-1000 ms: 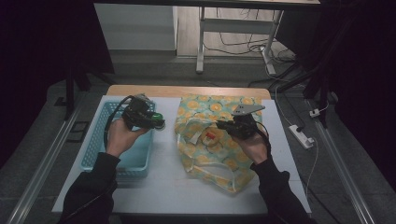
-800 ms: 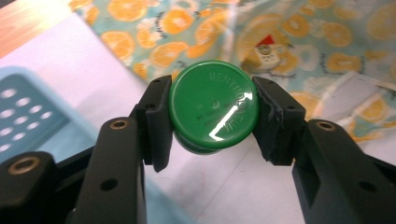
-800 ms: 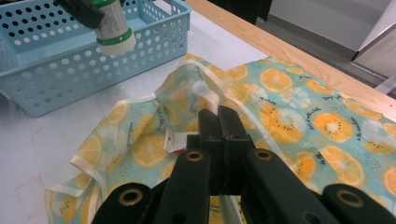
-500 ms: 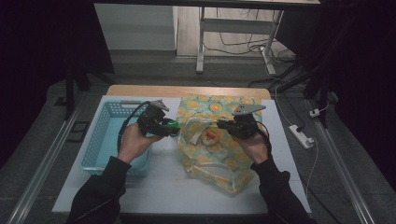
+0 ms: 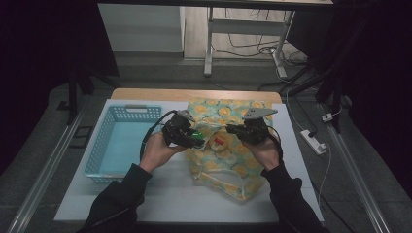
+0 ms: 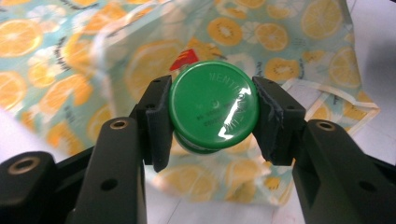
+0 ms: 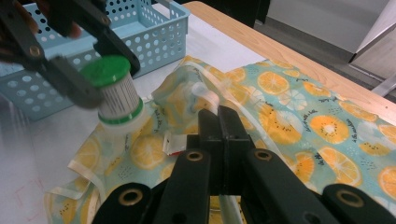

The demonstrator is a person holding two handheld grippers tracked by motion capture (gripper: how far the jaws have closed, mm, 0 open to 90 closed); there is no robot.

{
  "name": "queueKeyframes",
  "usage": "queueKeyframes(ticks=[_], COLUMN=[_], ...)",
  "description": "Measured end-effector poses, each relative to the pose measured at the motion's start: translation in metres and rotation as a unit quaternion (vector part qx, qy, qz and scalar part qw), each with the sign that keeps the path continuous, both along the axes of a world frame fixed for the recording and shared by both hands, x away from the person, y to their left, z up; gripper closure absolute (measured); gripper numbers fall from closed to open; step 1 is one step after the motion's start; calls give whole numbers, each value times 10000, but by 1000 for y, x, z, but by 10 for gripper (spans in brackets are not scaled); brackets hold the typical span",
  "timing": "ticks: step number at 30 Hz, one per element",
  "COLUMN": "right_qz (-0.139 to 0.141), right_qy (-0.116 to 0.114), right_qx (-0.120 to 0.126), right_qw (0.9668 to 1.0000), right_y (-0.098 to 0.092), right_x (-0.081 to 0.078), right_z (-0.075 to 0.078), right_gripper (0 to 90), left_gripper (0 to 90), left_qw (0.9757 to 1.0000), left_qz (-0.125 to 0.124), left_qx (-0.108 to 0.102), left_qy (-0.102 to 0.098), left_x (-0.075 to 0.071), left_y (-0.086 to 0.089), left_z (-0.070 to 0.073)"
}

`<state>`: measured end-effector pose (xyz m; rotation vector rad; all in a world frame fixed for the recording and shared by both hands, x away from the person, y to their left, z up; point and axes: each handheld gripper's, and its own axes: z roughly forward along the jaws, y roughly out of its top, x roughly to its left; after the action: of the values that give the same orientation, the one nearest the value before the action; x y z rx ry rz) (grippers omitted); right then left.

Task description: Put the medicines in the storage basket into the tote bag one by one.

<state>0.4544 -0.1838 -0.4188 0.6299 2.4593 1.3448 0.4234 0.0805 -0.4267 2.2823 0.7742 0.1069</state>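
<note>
Left tool [image 6: 212,119] clamped on green-capped bottle [image 6: 213,112], held over citrus-print bag [image 5: 228,145]. Right tool [image 7: 218,116] closed on bag's edge, holding it up. Bottle not in yet; drop-in remains.

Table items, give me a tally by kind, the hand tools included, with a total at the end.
Green-capped container: 1, gripped in the left tool
Orange-print bag: 1, its edge pinched by the right tool
Blue basket: 1
Hand tools: 2
Total: 5
</note>
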Motion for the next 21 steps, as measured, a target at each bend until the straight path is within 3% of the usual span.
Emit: queueKeyframes(ticks=[10,21], right_qz=[-7,-4], right_qy=[-25,-26], right_qx=[15,25], right_qw=[10000,10000], right_y=[-1,-1], right_x=[0,0], right_z=[1,1], right_gripper=[900,900], left_gripper=[516,516], left_qw=[9998,9998], left_qz=[-141,12], left_qx=[100,136], left_qy=[-34,-117], left_x=[10,27], left_y=[-30,-51], left_z=[-10,-20])
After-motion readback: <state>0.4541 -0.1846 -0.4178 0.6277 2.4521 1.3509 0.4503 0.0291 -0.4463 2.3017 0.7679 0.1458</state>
